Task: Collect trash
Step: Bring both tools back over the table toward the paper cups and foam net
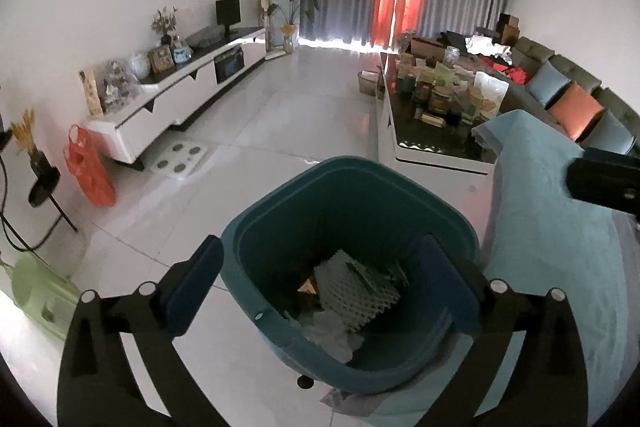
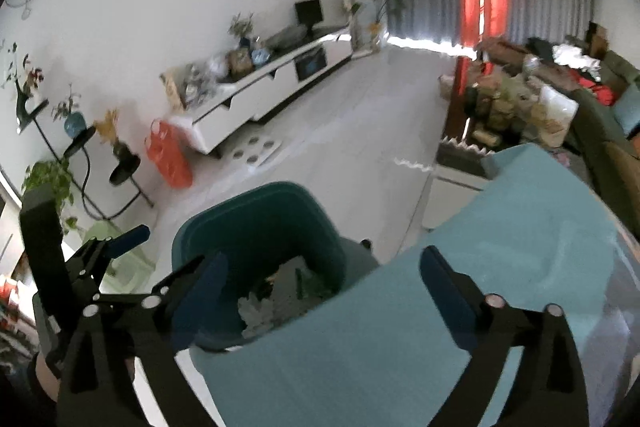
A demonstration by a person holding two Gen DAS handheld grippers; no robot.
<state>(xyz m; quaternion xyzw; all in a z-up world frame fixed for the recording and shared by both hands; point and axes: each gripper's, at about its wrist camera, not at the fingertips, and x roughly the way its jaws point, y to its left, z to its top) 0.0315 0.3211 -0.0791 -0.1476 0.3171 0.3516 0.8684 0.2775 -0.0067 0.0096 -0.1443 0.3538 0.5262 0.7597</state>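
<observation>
A teal trash bin stands on the floor beside a table draped in light blue cloth. It holds a white honeycomb paper wrap, crumpled white paper and a small brown scrap. My left gripper hangs open above the bin's mouth, with nothing between its blue pads. In the right wrist view my right gripper is also open and holds nothing. It hovers over the bin's near rim and the cloth's edge. One of the left gripper's fingers shows at the left there.
The blue-clothed table fills the right side. Beyond it are a cluttered coffee table and a sofa with cushions. A white TV cabinet, an orange bag and a green stool line the left wall.
</observation>
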